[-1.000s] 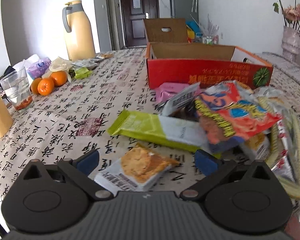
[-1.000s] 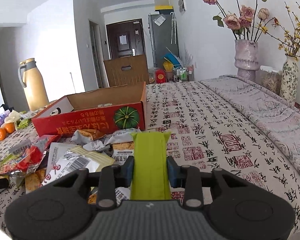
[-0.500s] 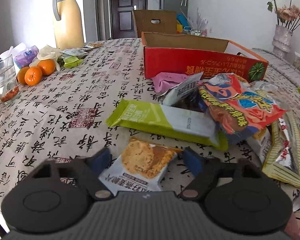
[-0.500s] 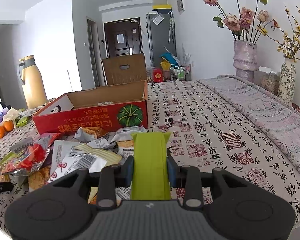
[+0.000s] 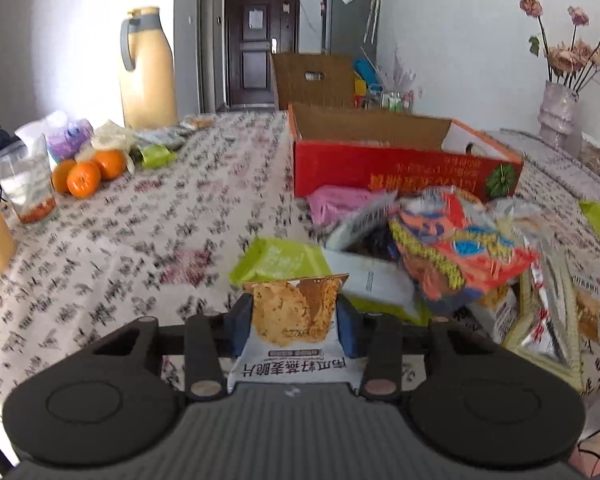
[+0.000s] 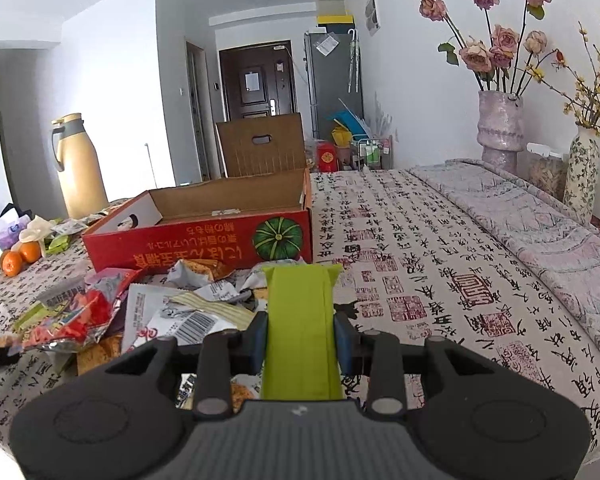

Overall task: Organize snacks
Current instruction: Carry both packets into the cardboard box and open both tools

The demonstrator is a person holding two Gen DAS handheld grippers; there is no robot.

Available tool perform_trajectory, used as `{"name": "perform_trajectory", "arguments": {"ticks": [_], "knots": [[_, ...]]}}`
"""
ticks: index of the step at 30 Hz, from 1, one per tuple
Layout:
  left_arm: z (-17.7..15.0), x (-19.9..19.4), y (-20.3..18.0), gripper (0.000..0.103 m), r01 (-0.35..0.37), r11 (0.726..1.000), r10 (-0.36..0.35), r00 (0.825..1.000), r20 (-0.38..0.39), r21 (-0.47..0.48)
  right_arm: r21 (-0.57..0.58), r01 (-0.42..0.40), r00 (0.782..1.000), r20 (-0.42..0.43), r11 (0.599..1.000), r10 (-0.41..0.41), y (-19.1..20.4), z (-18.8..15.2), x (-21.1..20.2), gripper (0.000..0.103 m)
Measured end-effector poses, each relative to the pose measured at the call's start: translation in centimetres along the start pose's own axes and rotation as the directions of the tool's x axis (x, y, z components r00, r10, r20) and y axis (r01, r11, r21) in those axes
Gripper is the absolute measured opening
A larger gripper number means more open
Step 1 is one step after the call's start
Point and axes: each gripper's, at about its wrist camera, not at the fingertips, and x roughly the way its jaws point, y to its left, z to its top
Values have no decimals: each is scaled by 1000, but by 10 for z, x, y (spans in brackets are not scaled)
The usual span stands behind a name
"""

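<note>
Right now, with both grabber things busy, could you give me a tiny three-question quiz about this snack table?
1. True or false: the left gripper holds a cracker packet.
2. What colour is the wrapper in the right gripper?
3. The red box is: A) sealed, B) open-topped, C) upside down on the pile.

Key: 1 true; 2 lime green; 3 B.

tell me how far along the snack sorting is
Done: nothing visible yet, since the red box looks empty. In hand: the left gripper has its jaws closing on a cracker packet, and the right gripper holds a green packet. Left: the snack pile lies loose on the tablecloth.
</note>
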Motion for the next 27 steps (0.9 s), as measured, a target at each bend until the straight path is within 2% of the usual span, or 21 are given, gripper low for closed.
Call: {"name": "perform_trajectory", "arguments": {"ticks": [11, 19, 27], "knots": [[60, -1, -9, 43, 13, 1000, -13, 993, 118, 0, -26, -26, 998, 48, 999, 28, 7, 33, 13, 33], [114, 29, -20, 43, 31, 999, -32, 989, 142, 9, -50, -40, 996, 78, 998, 44, 15, 77, 48, 33], [170, 75, -33, 43, 40, 999, -43, 989, 142, 23, -89, -65, 995, 73, 994, 72, 35, 126, 108, 33]]}}
